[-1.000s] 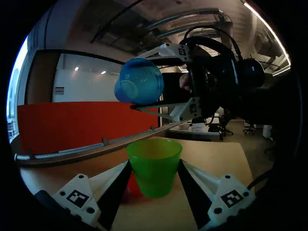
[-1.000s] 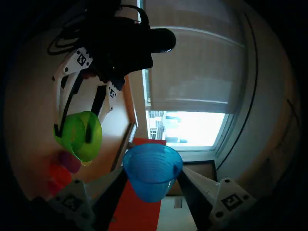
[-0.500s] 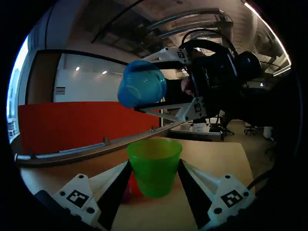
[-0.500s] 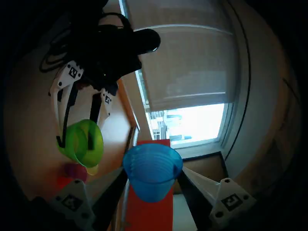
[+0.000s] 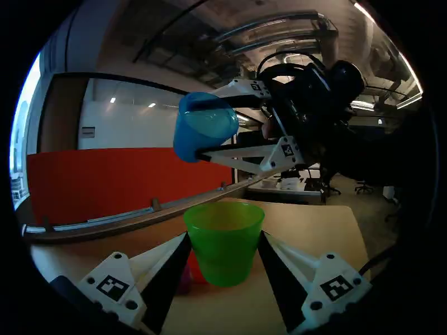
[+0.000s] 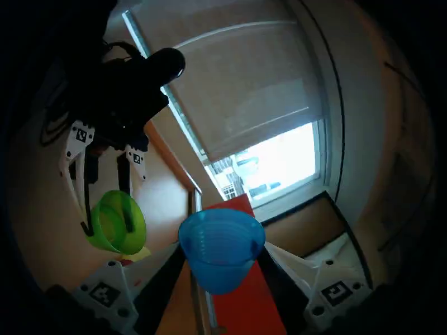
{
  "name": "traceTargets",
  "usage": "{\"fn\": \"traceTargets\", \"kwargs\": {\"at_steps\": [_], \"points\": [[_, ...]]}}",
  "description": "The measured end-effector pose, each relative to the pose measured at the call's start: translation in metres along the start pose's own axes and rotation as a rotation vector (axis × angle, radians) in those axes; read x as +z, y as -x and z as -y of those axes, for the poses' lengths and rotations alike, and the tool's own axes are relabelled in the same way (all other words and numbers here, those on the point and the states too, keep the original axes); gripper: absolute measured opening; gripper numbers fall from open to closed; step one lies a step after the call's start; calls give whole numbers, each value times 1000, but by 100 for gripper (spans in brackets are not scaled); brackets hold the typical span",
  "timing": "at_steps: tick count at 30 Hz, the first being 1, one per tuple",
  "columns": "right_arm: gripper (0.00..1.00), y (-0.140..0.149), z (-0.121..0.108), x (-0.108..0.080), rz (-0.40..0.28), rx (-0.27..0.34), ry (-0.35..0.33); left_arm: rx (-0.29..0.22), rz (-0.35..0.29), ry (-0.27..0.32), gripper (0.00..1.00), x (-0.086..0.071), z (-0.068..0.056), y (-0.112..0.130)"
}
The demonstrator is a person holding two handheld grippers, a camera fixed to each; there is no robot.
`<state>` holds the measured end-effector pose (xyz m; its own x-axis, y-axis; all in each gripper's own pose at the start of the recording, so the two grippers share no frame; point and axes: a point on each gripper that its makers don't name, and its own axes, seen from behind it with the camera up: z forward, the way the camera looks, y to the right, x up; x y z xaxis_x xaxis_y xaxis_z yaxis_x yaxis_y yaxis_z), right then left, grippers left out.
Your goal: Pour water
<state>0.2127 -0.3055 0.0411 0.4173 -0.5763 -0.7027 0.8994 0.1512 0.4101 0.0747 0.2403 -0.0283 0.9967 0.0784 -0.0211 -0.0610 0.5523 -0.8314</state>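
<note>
Clamped green cup (image 5: 224,245) between left gripper (image 5: 224,237) jaws, upright by the tabletop (image 5: 313,223), as receiver. Gripped blue cup (image 5: 204,125) in right gripper (image 6: 222,248) jaws, tilted high beyond left jaws, seemingly for pouring.

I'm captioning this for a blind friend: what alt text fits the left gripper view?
A green cup is gripped between the two white fingers of the left gripper, over a wooden table. Higher up, the right gripper holds a tilted blue cup, apart from the green one; a red panel stands behind.
</note>
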Motion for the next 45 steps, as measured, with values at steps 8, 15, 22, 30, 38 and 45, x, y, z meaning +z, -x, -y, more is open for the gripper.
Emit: {"fn": "traceTargets", "kwargs": {"at_steps": [8, 15, 22, 30, 38, 45], "points": [[88, 2, -1, -2, 1, 76, 7, 4, 3, -2, 81, 0, 0, 1], [88, 6, 3, -3, 3, 224, 1, 4, 2, -3, 81, -1, 1, -2], [88, 11, 3, -4, 0, 377, 7, 8, 5, -6, 81, -4, 1, -2], [88, 11, 12, -8, -8, 527, -27, 8, 6, -11, 81, -5, 3, -2], [88, 11, 17, -10, -18, 732, -60, 12, 13, -16, 81, -7, 5, 1], [88, 20, 21, -9, 0, 899, -80, 11, 13, -20, 81, -8, 8, 0]]}}
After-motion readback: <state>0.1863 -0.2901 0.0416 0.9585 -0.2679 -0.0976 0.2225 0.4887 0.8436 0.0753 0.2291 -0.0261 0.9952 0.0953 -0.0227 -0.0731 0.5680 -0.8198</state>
